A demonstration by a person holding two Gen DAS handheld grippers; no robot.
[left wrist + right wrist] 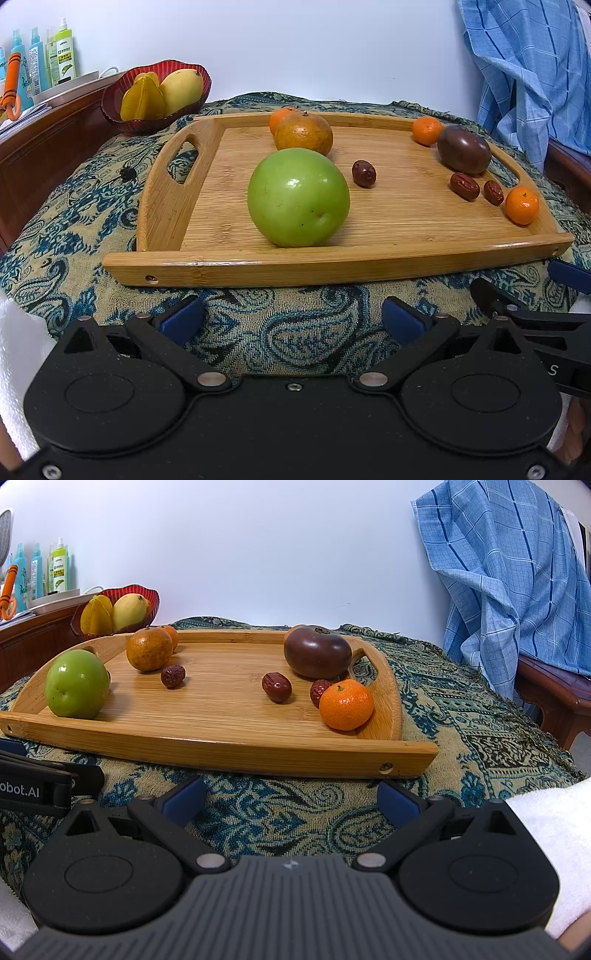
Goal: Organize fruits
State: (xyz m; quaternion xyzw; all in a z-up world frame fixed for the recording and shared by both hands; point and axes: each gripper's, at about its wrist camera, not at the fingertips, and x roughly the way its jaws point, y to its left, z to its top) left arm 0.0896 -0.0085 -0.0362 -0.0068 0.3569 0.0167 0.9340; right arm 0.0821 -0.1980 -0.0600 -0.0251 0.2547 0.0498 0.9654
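Bamboo tray [369, 258] of fruit sits just ahead of both tools. Left tool [293, 319] faces the green apple [298, 197] (jaws released, empty); right tool [291, 797] likewise spread.

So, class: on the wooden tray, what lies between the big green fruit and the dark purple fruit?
In the right wrist view, two red dates lie on bare tray between the green fruit and the purple fruit.

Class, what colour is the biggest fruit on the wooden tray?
Green apple, clearest in the left wrist view.
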